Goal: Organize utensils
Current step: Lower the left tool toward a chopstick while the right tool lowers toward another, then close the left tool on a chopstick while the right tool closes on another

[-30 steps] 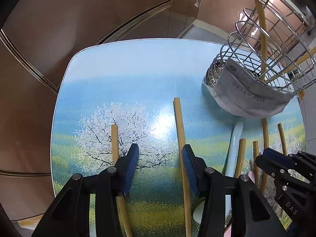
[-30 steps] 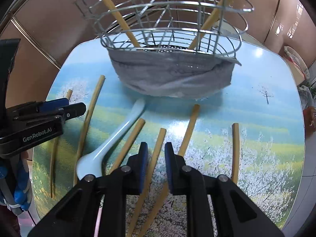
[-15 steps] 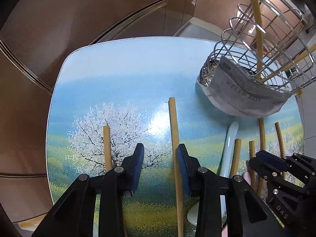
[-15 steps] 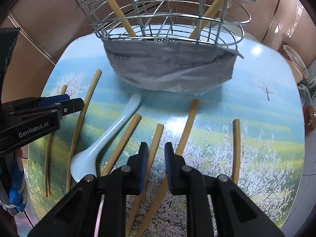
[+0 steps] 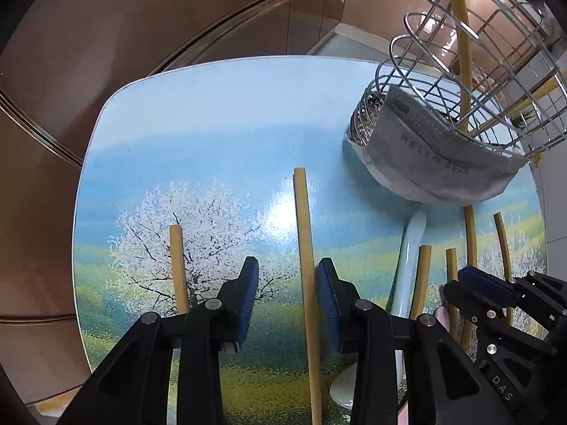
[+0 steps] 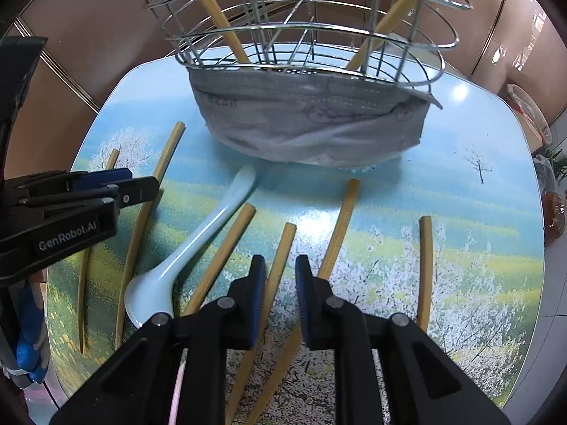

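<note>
Left gripper (image 5: pixel 287 297) fingers part-open, straddling a long bamboo chopstick (image 5: pixel 304 265) on the scenic-print table (image 5: pixel 212 134), narrower than a second ago, evidently for pinching. Right gripper (image 6: pixel 280 294) slightly open, empty, above another bamboo chopstick (image 6: pixel 280 265). Wire basket with grey cloth (image 6: pixel 308 71) at the far edge, seemingly the destination.

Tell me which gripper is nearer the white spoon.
Left, though it's close. The left gripper straddles a chopstick just left of the white spoon, one finger beside its handle. The right gripper sits to the spoon's right, with a chopstick between them.
</note>
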`<state>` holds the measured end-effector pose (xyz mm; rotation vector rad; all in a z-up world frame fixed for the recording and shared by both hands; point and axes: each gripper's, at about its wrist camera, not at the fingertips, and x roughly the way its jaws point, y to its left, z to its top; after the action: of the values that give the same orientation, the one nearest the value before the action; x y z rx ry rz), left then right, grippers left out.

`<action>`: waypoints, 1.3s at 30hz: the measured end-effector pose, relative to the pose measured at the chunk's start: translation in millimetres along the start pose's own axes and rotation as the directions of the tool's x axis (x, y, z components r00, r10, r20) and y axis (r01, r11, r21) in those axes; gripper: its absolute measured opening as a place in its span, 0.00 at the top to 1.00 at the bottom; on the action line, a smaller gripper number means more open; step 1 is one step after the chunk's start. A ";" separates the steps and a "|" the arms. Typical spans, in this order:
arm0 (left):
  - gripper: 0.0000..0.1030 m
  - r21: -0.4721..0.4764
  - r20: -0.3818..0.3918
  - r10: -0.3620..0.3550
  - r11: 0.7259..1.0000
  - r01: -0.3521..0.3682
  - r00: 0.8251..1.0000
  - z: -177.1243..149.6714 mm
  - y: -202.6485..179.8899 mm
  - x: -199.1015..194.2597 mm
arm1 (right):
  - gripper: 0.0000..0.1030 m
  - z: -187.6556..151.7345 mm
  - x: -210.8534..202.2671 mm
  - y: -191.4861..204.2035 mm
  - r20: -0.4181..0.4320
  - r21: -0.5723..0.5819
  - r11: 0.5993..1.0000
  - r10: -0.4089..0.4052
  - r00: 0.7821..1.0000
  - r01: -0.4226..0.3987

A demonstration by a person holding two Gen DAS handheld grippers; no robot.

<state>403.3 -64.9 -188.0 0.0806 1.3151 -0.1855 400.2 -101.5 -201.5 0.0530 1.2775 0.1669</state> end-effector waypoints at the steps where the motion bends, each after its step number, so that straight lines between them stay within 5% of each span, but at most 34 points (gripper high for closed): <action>1: 0.67 0.005 0.003 0.005 1.000 -0.005 1.000 0.4 -1.1 0.8 | 0.84 0.6 0.4 0.6 -0.001 -0.001 1.000 -0.002 1.000 0.002; 19: 0.93 0.062 0.003 0.011 0.998 -0.012 1.000 -5.0 -4.9 -1.1 | 0.91 0.3 0.9 -0.7 0.008 0.020 1.000 -0.015 1.000 0.014; 39: 0.94 -0.018 0.055 -0.032 0.999 0.033 0.998 -13.8 14.0 -12.9 | 0.94 -15.8 -28.7 -12.0 0.089 0.055 0.996 0.062 0.994 -0.067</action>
<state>389.6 -47.7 -179.7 0.0375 1.2643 -0.2019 378.3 -118.6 -180.5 0.1501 1.1937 0.1815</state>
